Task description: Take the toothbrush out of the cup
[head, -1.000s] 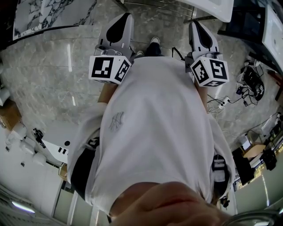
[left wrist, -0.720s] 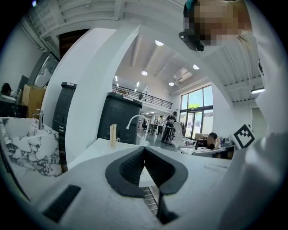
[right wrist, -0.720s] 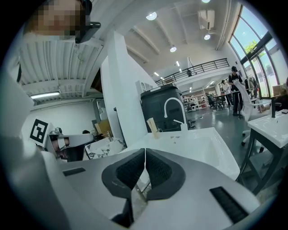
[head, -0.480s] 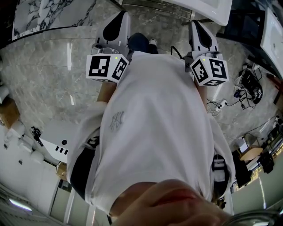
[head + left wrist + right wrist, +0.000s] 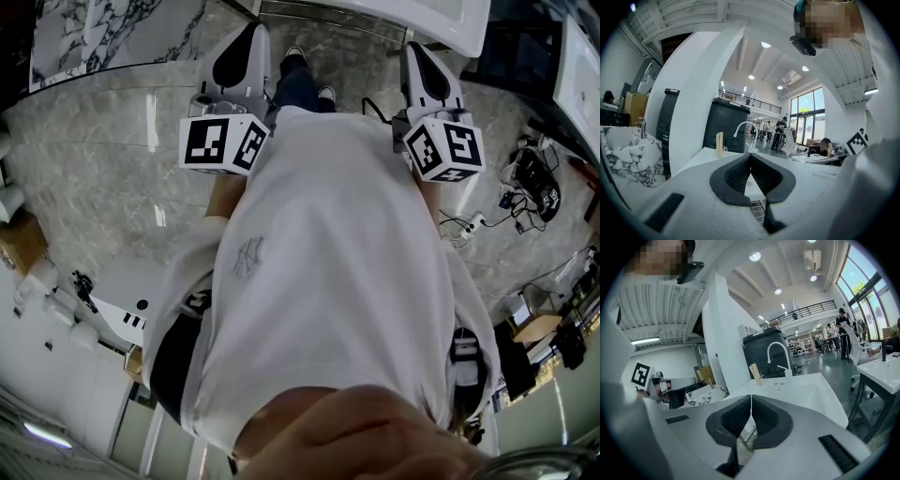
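A clear cup (image 5: 758, 377) with a pale tan toothbrush (image 5: 754, 371) standing in it sits on the rim of a white basin (image 5: 806, 392), left of a curved white faucet (image 5: 778, 354). The left gripper view shows the same cup (image 5: 722, 150) and toothbrush (image 5: 719, 140) far ahead, beyond my jaws. My left gripper (image 5: 750, 155) is shut with nothing in it. My right gripper (image 5: 751, 399) is also shut and empty. In the head view both grippers, the left (image 5: 253, 33) and the right (image 5: 413, 52), are held out in front of a white shirt, well short of the basin.
The basin's edge (image 5: 431, 17) shows at the top of the head view, above a grey marble floor (image 5: 112, 150). A marbled counter (image 5: 103, 33) lies at the upper left. Cables and a power strip (image 5: 473, 217) lie on the floor at right. A dark cabinet (image 5: 723, 124) stands behind the basin.
The left gripper has shifted a little up and left in the head view. The person's shoes have stepped forward between the grippers. Both jaws stay shut.
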`<state>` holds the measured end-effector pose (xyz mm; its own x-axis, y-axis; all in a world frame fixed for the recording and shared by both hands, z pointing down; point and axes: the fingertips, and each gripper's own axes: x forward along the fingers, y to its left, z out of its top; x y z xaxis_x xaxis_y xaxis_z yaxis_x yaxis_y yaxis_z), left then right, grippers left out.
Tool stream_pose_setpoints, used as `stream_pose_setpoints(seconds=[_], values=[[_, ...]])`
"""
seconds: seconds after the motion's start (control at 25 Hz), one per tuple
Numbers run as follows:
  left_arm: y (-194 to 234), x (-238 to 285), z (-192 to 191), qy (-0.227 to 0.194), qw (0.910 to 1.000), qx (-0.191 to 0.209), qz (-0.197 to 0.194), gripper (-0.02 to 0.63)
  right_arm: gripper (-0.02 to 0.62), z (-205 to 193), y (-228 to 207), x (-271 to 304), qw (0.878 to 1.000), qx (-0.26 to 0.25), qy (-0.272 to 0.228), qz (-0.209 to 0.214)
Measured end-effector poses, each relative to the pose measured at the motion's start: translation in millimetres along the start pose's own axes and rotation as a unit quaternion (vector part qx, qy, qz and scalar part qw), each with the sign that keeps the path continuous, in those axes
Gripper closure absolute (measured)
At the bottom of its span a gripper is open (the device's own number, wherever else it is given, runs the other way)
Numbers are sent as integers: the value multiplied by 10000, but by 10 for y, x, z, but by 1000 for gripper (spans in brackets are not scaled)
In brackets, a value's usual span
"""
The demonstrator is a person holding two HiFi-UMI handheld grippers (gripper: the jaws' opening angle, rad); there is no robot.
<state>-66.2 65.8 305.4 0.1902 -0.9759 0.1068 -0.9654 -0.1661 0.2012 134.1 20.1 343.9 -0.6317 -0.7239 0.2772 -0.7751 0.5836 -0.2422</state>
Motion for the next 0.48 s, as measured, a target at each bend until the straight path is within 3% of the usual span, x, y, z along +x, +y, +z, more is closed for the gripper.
stream_pose_setpoints(seconds=[0.48], values=[[369,480,111,41,9999,-102,-128,591,580,210,-50,513,9999,-58,56,-131]])
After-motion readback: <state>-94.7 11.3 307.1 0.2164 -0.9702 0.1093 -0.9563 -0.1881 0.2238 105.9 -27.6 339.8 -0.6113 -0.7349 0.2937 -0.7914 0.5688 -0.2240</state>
